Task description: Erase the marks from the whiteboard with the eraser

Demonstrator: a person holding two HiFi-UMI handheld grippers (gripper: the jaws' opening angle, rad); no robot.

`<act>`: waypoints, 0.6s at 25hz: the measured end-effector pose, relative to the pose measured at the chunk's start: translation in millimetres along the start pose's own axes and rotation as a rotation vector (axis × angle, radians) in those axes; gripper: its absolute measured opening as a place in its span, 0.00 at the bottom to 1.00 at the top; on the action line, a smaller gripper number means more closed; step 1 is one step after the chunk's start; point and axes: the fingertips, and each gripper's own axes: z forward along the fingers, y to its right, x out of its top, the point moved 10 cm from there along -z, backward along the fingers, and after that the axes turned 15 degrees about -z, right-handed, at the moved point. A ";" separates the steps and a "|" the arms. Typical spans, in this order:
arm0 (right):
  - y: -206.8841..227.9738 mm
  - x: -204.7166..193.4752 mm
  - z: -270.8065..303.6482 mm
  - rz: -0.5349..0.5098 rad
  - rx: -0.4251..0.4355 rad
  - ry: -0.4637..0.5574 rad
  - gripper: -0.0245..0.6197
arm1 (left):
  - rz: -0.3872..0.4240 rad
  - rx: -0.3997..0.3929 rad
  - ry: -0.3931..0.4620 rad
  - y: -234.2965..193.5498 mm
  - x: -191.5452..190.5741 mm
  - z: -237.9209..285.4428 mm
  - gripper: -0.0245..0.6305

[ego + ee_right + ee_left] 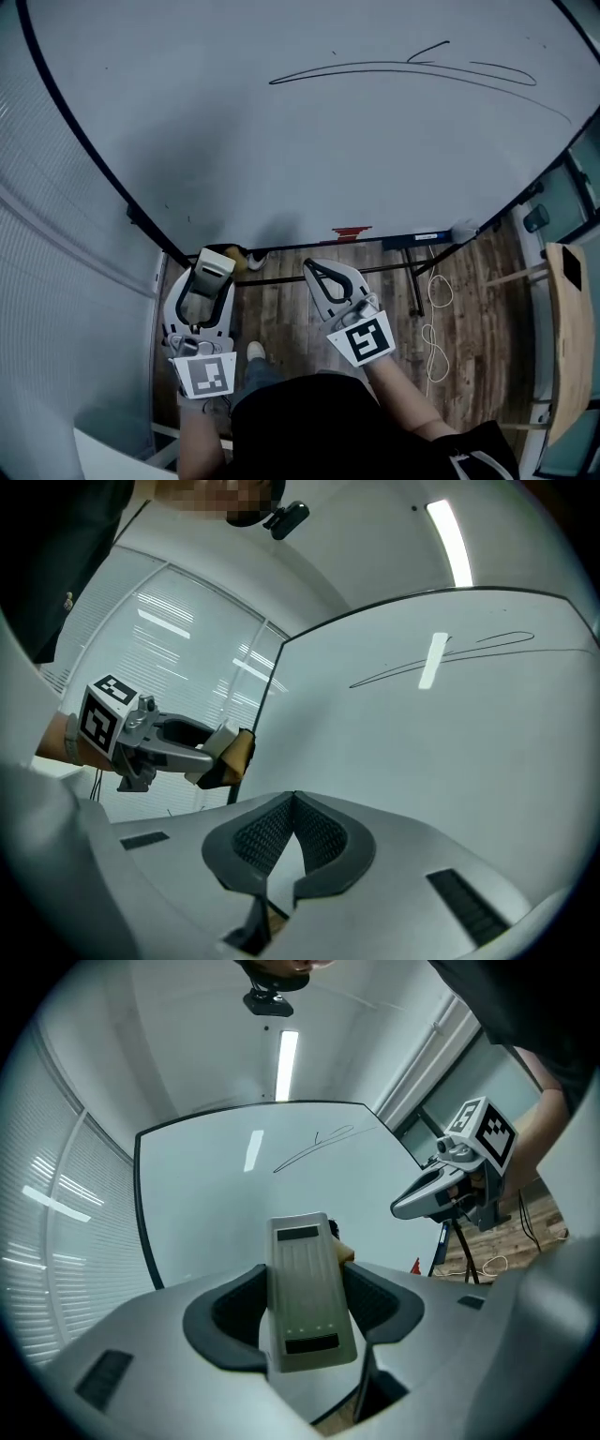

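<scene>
**Black marks (403, 70) on whiteboard (281, 159); eraser (305, 1293) in left gripper (208, 281)**

The eraser is clamped lengthwise between the left jaws and held well below the marks. The right gripper (294, 799) is closed on nothing, with its jaw tips touching. The eraser's tan-and-black underside is shown only in the right gripper view. Its ribbed grey top is shown in the left gripper view.

White cord (436, 323) seen looped on wood floor (478, 319); pale wooden furniture (562, 347) placed right; blinds (187, 630) seen left; ceiling light (286, 1063) lit.
</scene>
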 end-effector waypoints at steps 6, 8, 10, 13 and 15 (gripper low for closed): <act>10.8 7.6 72.5 -0.016 -0.118 -0.045 0.08 | 0.068 -0.070 0.091 -69.6 -0.4 66.0 0.44; 13.3 9.6 88.2 -0.028 -0.159 -0.063 0.08 | 0.103 -0.097 0.153 -80.8 5.1 84.7 0.44; 15.0 11.7 99.2 -0.042 -0.200 -0.084 0.08 | 0.134 -0.118 0.230 -87.3 13.1 101.2 0.44; 18.7 14.9 108.1 -0.056 -0.266 -0.108 0.08 | 0.212 -0.136 0.311 -92.8 35.1 123.1 0.44; 23.2 17.0 107.5 -0.062 -0.315 -0.120 0.08 | 0.235 -0.150 0.354 -92.9 50.6 137.7 0.44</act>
